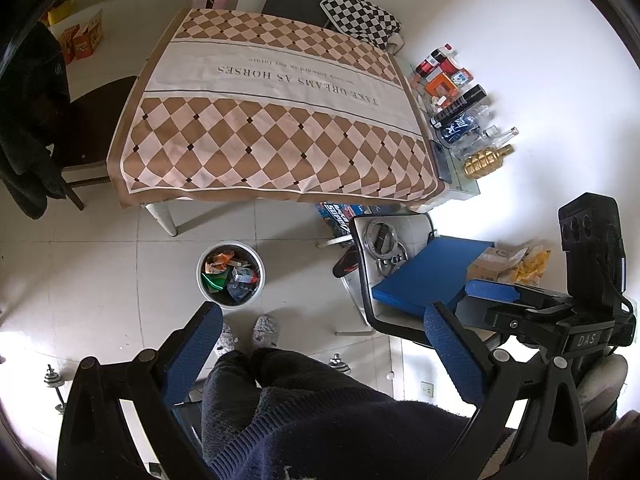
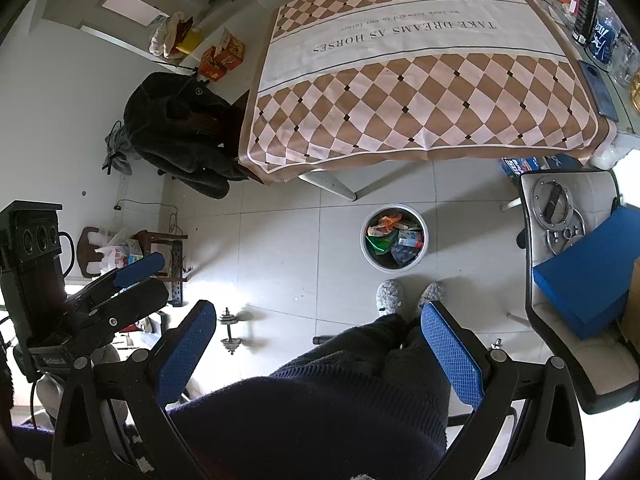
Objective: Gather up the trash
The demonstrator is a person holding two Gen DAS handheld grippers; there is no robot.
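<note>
A round white trash bin (image 1: 231, 274) stands on the tiled floor in front of the table, holding several crumpled wrappers and packets; it also shows in the right wrist view (image 2: 394, 242). My left gripper (image 1: 324, 340) is open and empty, held high above the person's legs, nearer than the bin. My right gripper (image 2: 316, 334) is open and empty, likewise above the legs. Each gripper shows in the other's view: the right one (image 1: 516, 300) and the left one (image 2: 132, 276). The checkered tablecloth (image 1: 276, 112) is bare.
Bottles and cans (image 1: 460, 108) stand along the table's right edge beside a phone (image 1: 440, 160). A white chair (image 1: 400, 280) with a blue box and metal rings stands right of the bin. A chair with a dark coat (image 2: 180, 132) is left. A dumbbell (image 2: 230, 330) lies on the floor.
</note>
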